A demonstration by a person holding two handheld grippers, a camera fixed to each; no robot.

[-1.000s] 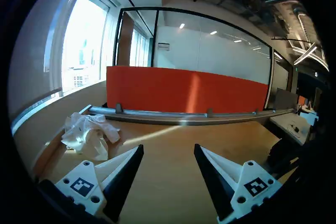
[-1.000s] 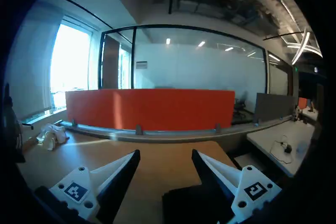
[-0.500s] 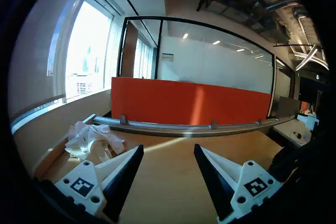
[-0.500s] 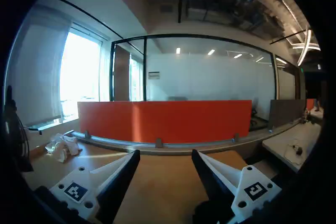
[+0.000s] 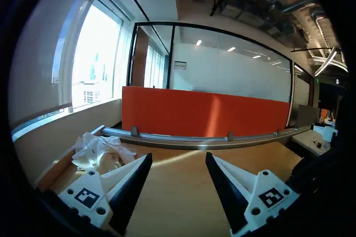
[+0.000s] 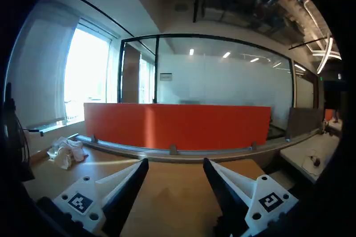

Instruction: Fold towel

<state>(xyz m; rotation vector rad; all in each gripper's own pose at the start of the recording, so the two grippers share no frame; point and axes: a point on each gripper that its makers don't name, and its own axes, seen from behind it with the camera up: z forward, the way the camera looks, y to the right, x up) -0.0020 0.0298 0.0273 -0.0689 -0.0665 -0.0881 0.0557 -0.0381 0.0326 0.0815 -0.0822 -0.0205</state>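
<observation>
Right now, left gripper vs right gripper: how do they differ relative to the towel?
1. The left gripper looks nearer the towel, which appears large in its view. The right gripper sees it small, far left.
2. The left gripper's finger overlaps the crumpled towel's edge. The right gripper's fingers sit apart from it.

Shared: both are open, hold nothing, hang over the wooden desk and face the orange partition.

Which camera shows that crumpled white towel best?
The left gripper view: the crumpled white towel lies near and large, its folds visible. The right gripper view shows the towel small, far off at the left.
</observation>
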